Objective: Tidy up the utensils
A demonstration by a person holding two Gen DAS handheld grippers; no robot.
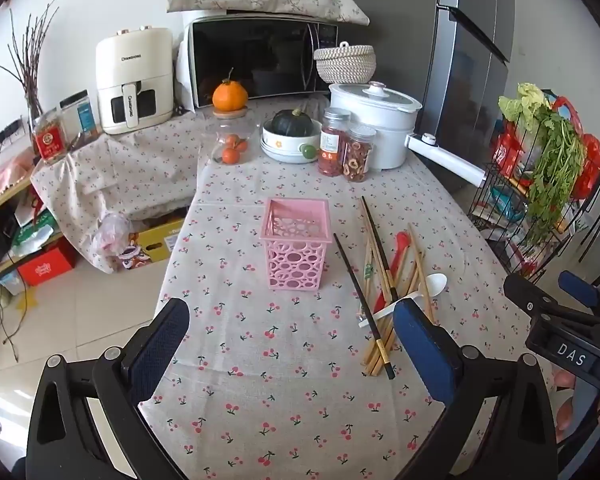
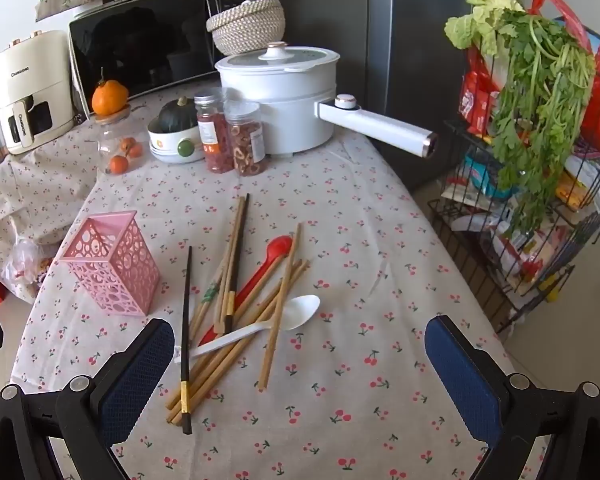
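Ahead of both claws — left claw, right claw — wide open, empty, utensil pile beside pink holder.

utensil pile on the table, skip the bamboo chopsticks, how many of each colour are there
red spoon: 1
white spoon: 1
black chopsticks: 2
total: 4

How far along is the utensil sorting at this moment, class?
Nothing looks done: the pink holder stands upright and empty. Nothing is in hand: the left gripper and right gripper hover open. Left: chopsticks, red spoon and white spoon lie piled on the tablecloth.
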